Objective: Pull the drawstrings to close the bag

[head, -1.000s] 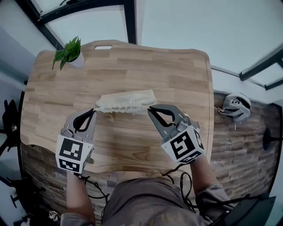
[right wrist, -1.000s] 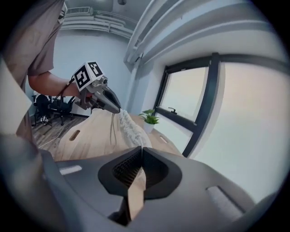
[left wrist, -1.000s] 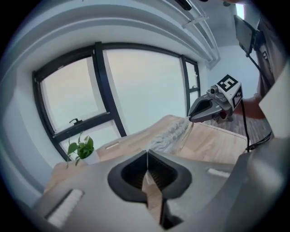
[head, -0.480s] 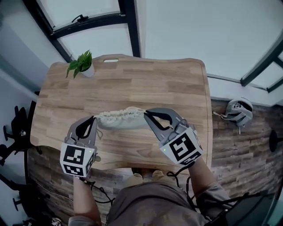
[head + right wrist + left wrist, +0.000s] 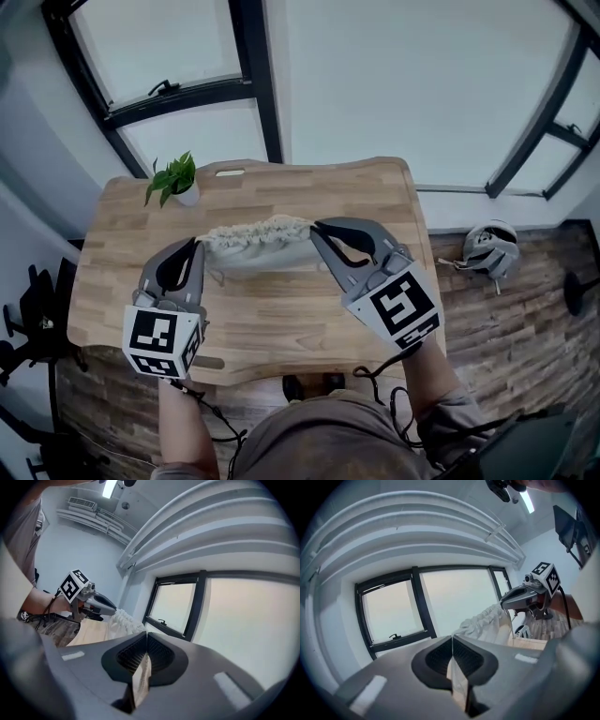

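Wooden table (image 5: 281,309) below; the bag (image 5: 253,246) hangs mid-frame between my left gripper (image 5: 195,244) and right gripper (image 5: 317,229), each pinching a drawstring (image 5: 457,686). I'd pull outward evenly, grips firm.

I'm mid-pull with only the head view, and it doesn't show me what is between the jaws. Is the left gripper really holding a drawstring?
Observer: Yes. The left gripper view shows the left gripper with its jaws shut on the left drawstring end, a pale flat strip.
Operator: And the right one?
Observer: Same. In the right gripper view, the right gripper has its jaws shut on the right drawstring end.
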`<state>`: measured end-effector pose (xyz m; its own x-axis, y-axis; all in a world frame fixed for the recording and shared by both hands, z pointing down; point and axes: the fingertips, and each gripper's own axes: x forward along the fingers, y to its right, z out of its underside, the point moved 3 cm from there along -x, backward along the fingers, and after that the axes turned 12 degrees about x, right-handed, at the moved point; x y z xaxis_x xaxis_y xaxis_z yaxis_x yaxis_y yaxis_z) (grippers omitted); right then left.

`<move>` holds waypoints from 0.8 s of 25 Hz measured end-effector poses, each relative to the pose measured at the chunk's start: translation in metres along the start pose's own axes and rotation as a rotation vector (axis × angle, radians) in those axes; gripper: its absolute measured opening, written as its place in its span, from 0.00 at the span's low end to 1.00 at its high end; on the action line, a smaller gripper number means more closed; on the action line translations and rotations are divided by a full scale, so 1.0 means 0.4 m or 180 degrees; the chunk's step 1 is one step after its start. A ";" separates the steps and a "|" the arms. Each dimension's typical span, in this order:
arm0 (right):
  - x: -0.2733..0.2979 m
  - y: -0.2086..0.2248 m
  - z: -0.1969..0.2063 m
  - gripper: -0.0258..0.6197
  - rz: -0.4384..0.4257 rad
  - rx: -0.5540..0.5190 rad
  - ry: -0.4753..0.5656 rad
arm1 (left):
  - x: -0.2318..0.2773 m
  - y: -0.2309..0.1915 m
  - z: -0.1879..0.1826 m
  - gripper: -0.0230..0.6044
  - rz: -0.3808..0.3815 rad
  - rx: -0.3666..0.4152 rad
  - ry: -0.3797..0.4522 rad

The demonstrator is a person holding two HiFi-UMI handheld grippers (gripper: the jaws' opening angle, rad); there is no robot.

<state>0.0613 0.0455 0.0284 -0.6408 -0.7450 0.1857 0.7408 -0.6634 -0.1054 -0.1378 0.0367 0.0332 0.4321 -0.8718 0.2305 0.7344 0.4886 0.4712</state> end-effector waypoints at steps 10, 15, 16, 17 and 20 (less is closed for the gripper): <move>-0.025 0.024 -0.071 0.09 0.0194 -0.0075 0.0204 | -0.011 -0.017 -0.080 0.05 -0.0259 0.0064 0.0272; -0.020 0.023 -0.044 0.09 0.0224 -0.0030 0.0198 | -0.003 0.005 -0.050 0.05 -0.0246 0.0026 0.0227; -0.020 0.023 -0.038 0.09 0.0235 -0.0010 0.0192 | -0.002 0.009 -0.044 0.05 -0.0238 0.0017 0.0221; -0.020 0.024 -0.032 0.09 0.0247 0.0017 0.0178 | 0.000 0.012 -0.041 0.05 -0.0229 0.0011 0.0217; -0.017 0.024 -0.025 0.09 0.0252 0.0042 0.0157 | 0.002 0.013 -0.037 0.05 -0.0218 0.0008 0.0212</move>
<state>0.0709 0.0436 0.0162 -0.5891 -0.7977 0.1290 0.7918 -0.6017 -0.1048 -0.1261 0.0389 0.0234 0.4149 -0.8990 0.1406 0.7621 0.4277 0.4860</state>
